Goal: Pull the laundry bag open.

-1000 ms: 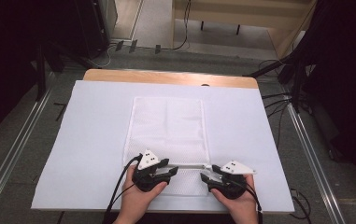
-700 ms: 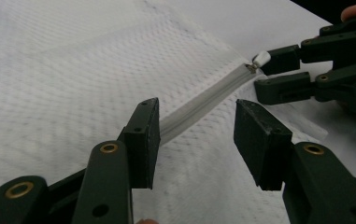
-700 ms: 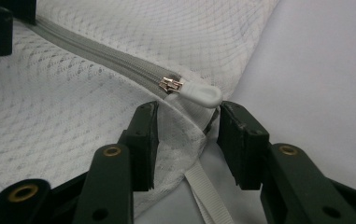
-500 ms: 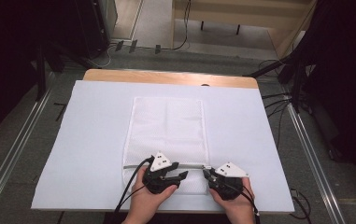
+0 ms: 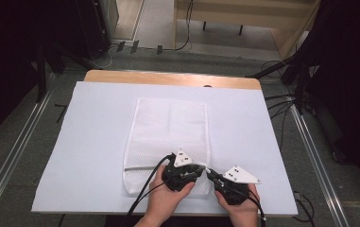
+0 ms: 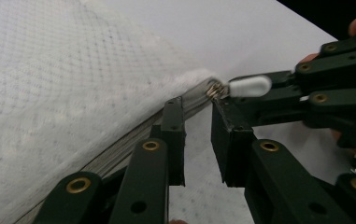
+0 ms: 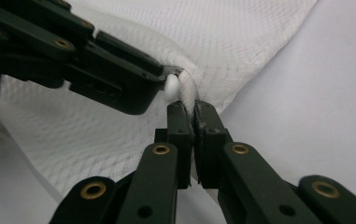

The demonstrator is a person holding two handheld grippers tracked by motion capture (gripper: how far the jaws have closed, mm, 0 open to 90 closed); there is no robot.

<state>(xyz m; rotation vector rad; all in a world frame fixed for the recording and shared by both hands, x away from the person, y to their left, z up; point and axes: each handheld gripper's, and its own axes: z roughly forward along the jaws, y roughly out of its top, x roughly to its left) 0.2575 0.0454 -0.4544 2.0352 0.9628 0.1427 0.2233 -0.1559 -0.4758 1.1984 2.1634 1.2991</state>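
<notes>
1. High view: mesh bag (image 5: 168, 132) flat on white sheet (image 5: 88, 142); tips of left gripper (image 5: 203, 170) and right gripper (image 5: 211, 174) hard to separate at bag's near right corner, hands low.
2. Left gripper view: jaws narrow, just closing, nothing pinched; zipper slider (image 6: 215, 88) just beyond.
3. Right gripper view: clamped on bag's rolled corner edge.

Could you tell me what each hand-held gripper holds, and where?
Right hand-held gripper pinches the mesh bag at its corner; left hand-held gripper holds nothing.

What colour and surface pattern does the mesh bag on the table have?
White, with a fine diamond-net weave; the mesh bag shows this best in the left gripper view.
</notes>
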